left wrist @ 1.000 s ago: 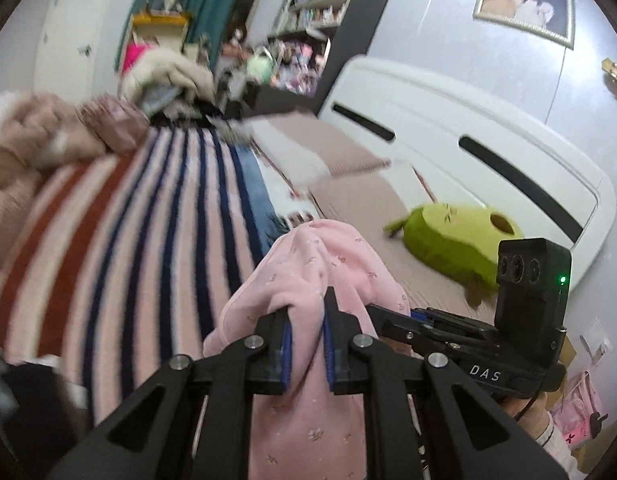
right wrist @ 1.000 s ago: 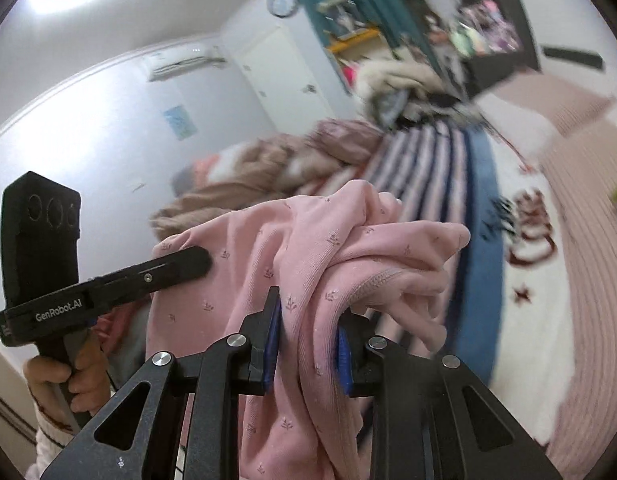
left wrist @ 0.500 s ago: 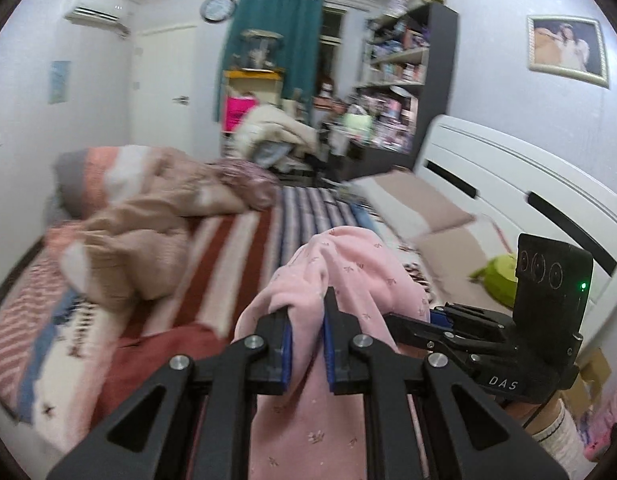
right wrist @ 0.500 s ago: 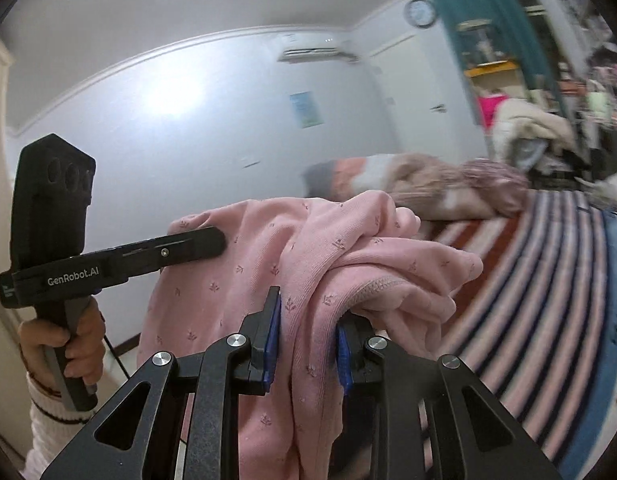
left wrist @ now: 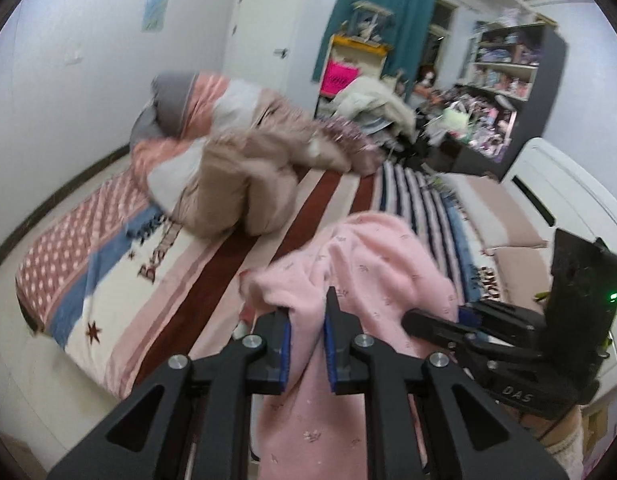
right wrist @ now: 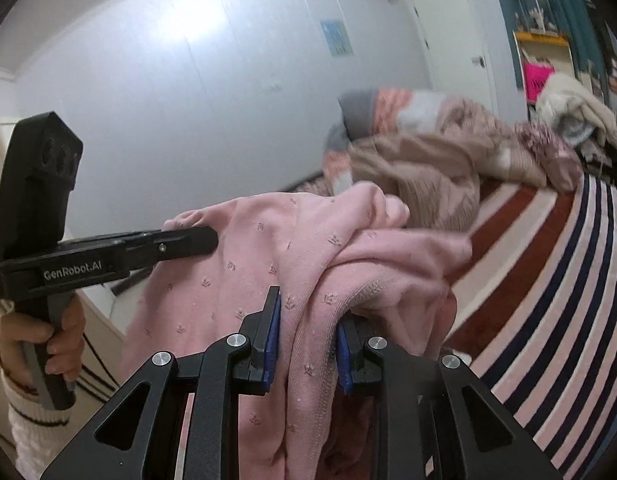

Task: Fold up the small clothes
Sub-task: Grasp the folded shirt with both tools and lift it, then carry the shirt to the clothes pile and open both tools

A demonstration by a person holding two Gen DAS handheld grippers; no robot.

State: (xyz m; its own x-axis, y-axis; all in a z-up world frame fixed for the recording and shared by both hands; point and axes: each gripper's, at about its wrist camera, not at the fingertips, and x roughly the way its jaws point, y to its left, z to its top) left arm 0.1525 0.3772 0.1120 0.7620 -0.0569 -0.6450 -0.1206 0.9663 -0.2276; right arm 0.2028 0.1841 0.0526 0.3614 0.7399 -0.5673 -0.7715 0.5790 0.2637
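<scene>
Pink garment [left wrist: 372, 264] pinched between both grippers' fingers [left wrist: 285, 354]

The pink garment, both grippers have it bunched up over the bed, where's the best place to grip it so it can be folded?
Regrip the pink garment at its ribbed hem, one gripper near each end, coming from above. It hangs crumpled between the left gripper and right gripper; the hem is its one straight edge showing.
</scene>
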